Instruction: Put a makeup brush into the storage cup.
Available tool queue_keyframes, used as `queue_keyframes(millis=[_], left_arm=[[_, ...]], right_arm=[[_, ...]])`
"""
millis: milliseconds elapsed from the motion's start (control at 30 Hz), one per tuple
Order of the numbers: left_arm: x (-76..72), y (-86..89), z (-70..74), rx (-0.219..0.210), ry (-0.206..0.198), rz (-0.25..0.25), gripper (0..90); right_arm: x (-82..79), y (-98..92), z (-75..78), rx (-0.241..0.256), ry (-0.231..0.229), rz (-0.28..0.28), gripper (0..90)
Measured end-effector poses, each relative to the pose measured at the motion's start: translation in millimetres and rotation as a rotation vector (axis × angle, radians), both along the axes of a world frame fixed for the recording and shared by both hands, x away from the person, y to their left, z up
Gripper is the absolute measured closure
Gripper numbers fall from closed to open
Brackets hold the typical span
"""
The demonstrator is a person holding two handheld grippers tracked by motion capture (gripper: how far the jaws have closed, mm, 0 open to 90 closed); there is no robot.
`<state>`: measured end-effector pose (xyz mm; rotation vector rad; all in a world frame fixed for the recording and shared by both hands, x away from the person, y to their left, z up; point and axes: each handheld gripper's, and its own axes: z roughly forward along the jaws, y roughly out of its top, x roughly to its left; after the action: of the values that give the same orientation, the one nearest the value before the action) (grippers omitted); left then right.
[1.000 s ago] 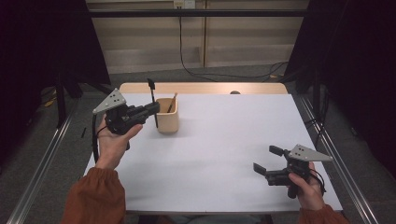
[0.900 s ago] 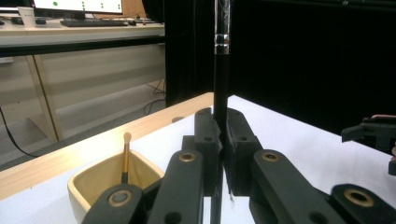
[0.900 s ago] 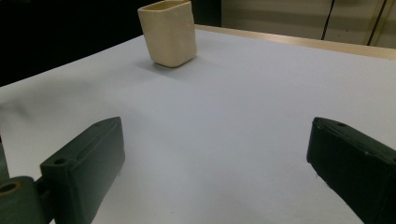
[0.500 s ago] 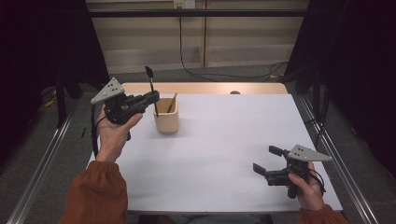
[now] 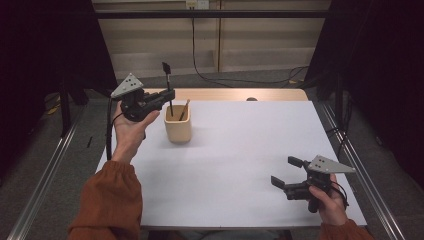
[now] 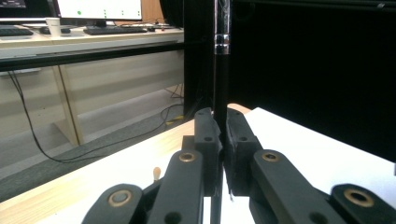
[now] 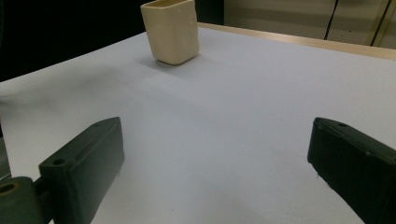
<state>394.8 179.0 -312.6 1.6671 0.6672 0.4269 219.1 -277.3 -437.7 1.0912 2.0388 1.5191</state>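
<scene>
The left gripper (image 5: 167,95), at the table's (image 5: 240,150) 11 o'clock area, has its jaws clamped on a thin black brush (image 5: 168,85) held upright, its lower end inside the beige cup (image 5: 178,131). A wooden stick (image 5: 184,110) leans in the cup. The right gripper (image 5: 286,172) sits at 5 o'clock, jaws wide apart and holding nothing, well apart from the cup.
</scene>
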Motion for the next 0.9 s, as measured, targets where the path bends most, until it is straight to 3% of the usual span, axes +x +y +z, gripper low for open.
queue_keyframes(millis=[233, 433, 633, 867, 900], left_arm=[[7.8, -6.2, -0.1, -0.007, 0.009, 0.0, 85.5], [20.6, -9.5, -10.5, -0.002, 0.03, 0.015, 85.5], [31.3, -10.2, -18.2, -0.029, 0.038, 0.035, 85.5], [39.1, -12.8, -27.7, -0.026, 0.048, 0.037, 85.5], [41.0, -14.6, -30.3, -0.01, 0.051, 0.035, 85.5]], right_arm=[[-0.4, 0.8, 0.0, -0.001, -0.008, 0.011, 1.7], [-0.1, 1.2, -0.4, 0.003, -0.004, 0.015, 1.5], [-0.3, 0.6, -0.4, 0.004, -0.004, 0.015, 1.5], [-0.2, 1.1, -0.9, 0.007, 0.0, 0.022, 1.6], [0.2, 1.2, -1.2, 0.006, 0.001, 0.023, 1.8]])
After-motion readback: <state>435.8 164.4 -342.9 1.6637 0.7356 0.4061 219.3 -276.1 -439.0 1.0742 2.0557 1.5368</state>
